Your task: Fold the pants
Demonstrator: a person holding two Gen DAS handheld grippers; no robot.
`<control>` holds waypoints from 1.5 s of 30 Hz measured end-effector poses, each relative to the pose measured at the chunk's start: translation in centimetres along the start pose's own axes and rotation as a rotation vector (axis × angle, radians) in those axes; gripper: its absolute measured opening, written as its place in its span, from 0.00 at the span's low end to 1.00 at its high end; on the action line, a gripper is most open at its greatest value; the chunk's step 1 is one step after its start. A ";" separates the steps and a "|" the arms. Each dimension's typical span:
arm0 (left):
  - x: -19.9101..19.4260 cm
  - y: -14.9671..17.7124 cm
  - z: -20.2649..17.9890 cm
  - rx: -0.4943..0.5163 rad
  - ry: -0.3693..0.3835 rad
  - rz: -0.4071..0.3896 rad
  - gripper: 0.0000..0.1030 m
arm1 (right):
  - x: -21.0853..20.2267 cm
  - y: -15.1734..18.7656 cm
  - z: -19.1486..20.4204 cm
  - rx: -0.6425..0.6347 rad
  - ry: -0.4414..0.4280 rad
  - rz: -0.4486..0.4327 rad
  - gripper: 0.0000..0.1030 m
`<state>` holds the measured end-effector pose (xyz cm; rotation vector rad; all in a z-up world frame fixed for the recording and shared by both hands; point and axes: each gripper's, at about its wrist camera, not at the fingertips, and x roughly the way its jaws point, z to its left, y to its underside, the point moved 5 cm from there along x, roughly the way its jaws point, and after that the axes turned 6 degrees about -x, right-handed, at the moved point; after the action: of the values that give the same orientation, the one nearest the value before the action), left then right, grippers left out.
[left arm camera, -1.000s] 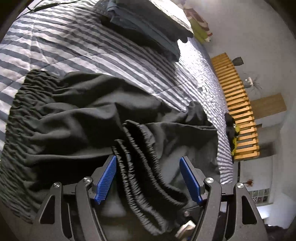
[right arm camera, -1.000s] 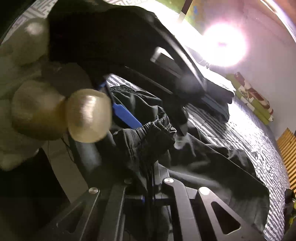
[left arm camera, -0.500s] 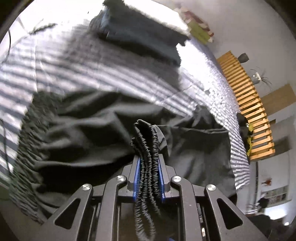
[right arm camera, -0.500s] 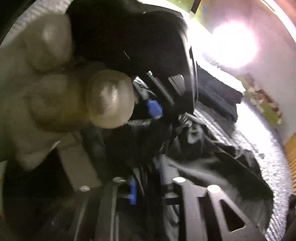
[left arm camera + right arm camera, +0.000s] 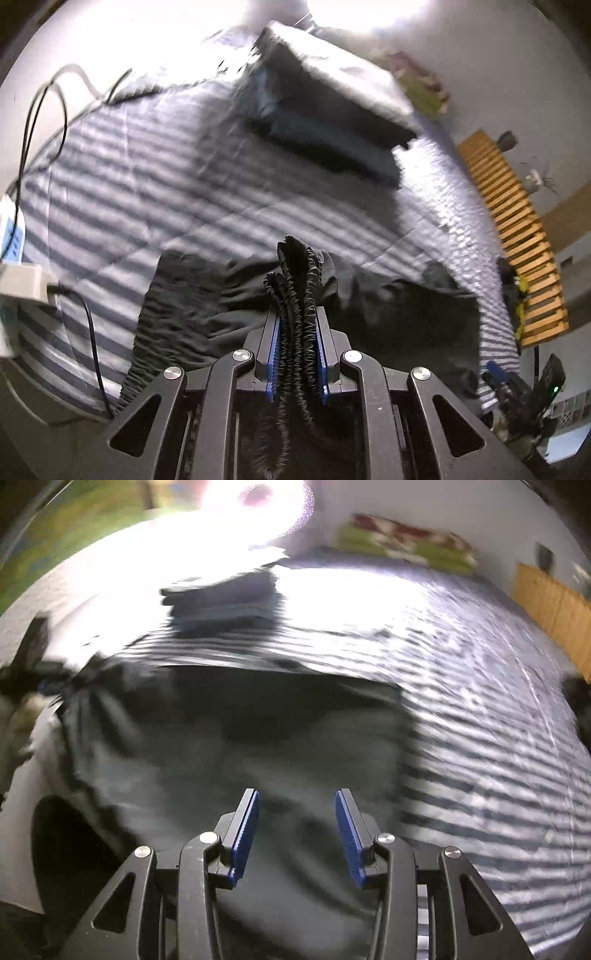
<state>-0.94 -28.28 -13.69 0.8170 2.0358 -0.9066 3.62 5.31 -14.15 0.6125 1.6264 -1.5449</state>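
Left gripper (image 5: 297, 328): blue-padded fingers clamped on the gathered elastic waistband (image 5: 295, 291) of the black fabric pants (image 5: 388, 314).
Right gripper (image 5: 297, 827): fingers just parted, nothing between them, above the pants (image 5: 229, 746).
Pants: spread on the grey-striped bed (image 5: 155, 177).
Writing: none legible; blurred.

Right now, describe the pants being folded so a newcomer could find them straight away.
Start at the bed with the grey-and-white striped cover. The black pants lie crumpled across its near side, waistband clamped in the left gripper. Unlike the neatly folded stack of clothes farther back, they are loose, with a gathered elastic waistband.
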 end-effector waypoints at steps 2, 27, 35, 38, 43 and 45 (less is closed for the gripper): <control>0.8 0.0 0.9 -0.027 -0.002 0.018 0.17 | 1.1 0.3 -1.5 0.011 -0.007 0.059 0.38; 1.5 8.7 -1.2 0.149 -0.142 0.108 0.37 | 2.8 2.2 0.3 -0.286 0.017 0.146 0.38; -8.2 7.3 -0.2 0.061 -0.135 -0.092 0.39 | 0.6 2.0 -3.4 -0.201 0.019 0.134 0.38; -9.7 8.0 -2.0 0.080 -0.150 -0.119 0.39 | 0.6 -0.1 -5.3 -0.141 0.008 0.105 0.38; -7.8 11.0 -10.3 0.226 -0.097 -0.099 0.40 | 1.8 -3.7 -9.3 -0.040 -0.013 0.037 0.38; -5.0 12.9 -15.3 0.335 -0.080 -0.076 0.41 | 2.6 -5.3 -10.8 -0.001 -0.051 0.032 0.38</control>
<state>5.92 -10.21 -6.62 0.8679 1.8829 -1.3265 -4.36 14.68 -13.77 0.5909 1.5721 -1.5249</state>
